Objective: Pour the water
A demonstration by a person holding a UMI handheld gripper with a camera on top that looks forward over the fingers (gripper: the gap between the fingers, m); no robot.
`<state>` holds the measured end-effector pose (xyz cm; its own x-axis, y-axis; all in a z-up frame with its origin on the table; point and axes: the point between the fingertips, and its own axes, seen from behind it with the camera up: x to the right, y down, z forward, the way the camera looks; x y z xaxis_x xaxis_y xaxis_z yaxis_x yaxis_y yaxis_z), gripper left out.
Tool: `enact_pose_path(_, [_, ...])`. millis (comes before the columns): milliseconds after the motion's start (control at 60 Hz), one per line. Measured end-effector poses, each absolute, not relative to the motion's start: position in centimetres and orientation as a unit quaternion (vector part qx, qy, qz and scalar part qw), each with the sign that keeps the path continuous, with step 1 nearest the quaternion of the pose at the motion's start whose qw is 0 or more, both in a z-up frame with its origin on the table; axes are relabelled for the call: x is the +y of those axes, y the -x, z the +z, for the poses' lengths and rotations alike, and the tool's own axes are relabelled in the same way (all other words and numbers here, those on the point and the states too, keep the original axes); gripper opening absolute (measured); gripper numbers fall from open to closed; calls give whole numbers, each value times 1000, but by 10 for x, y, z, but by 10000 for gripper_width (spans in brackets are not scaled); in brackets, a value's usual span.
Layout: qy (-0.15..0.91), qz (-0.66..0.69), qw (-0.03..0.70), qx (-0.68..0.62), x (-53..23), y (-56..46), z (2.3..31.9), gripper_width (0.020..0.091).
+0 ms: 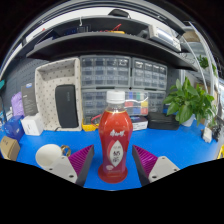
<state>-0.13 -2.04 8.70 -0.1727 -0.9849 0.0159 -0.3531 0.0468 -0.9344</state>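
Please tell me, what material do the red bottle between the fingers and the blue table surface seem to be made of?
The bottle looks like clear plastic holding red liquid: glossy highlights, a printed label, a white cap probably of plastic. It stands between the pads of the gripper; whether they press on it is unclear. The table seems covered in a smooth, matte blue sheet or laminate; which one is unclear.

Bottle upright on table between gripper fingers; plant behind, right

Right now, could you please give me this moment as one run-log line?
claw: open | red bottle: upright between fingers, white cap on | surface: blue table | pour: not started
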Motion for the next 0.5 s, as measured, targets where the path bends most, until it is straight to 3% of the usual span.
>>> enact_pose_path(183, [515, -444, 345, 647, -3, 57, 98, 771])
enact_pose_path(500, [516, -437, 372, 636, 71, 122, 171, 763])
